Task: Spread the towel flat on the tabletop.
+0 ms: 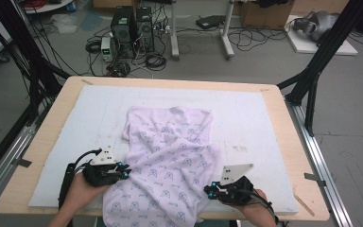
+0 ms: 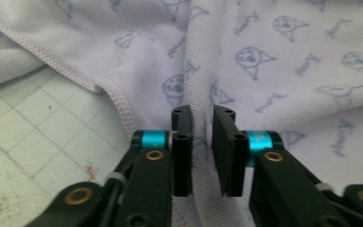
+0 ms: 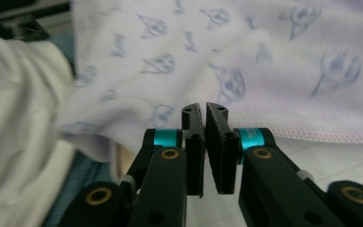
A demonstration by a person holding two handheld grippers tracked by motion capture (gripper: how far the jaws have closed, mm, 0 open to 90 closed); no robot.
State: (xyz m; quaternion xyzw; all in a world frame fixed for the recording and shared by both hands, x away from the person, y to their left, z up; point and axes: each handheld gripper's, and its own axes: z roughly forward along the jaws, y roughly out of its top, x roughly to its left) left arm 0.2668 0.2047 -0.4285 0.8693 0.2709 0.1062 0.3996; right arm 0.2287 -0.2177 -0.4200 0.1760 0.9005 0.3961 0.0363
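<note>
A lilac cloth [image 1: 170,156] printed with small blue figures lies crumpled on the white mat [image 1: 246,109], its near end hanging over the table's front edge. My left gripper [image 1: 125,172] meets the cloth's left side. In the left gripper view its jaws [image 2: 202,111] pinch an upright fold of the cloth [image 2: 274,61], shut on it. My right gripper [image 1: 208,191] sits at the cloth's right edge near the table front. In the right gripper view its jaws [image 3: 203,106] are nearly touching at the pink-stitched hem of the cloth [image 3: 217,47].
The mat covers most of the wooden table [image 1: 52,118]. Black frame posts [image 1: 321,52] stand at both sides. Beyond the far edge, computer towers [image 1: 132,30] and cables lie on the floor. Something white and blurred [image 3: 19,118] is at the left of the right gripper view.
</note>
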